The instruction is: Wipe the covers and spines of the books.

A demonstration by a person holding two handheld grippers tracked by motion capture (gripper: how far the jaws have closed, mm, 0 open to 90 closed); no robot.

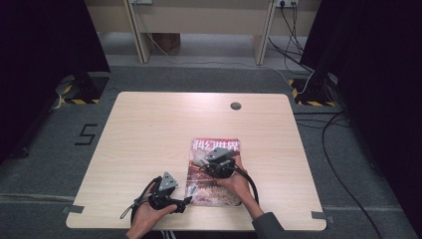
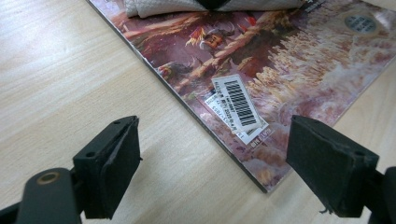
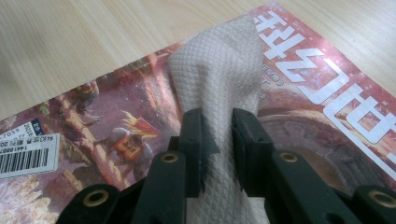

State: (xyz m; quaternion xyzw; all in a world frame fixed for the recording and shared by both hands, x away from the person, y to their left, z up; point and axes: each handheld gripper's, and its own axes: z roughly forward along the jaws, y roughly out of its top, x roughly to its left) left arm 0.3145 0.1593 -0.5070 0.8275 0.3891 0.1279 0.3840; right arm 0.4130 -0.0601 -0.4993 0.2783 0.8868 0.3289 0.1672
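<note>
The high view looks forward and down over the whole worktop (image 1: 149, 129), while both gripper views sit close above the shared magazine (image 1: 214, 174).

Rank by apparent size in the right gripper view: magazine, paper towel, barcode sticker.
1. magazine, widest, cut off by the frame.
2. paper towel, pinched between the right gripper; nearness to the camera inflates it.
3. barcode sticker, smallest, partly cropped.
</note>
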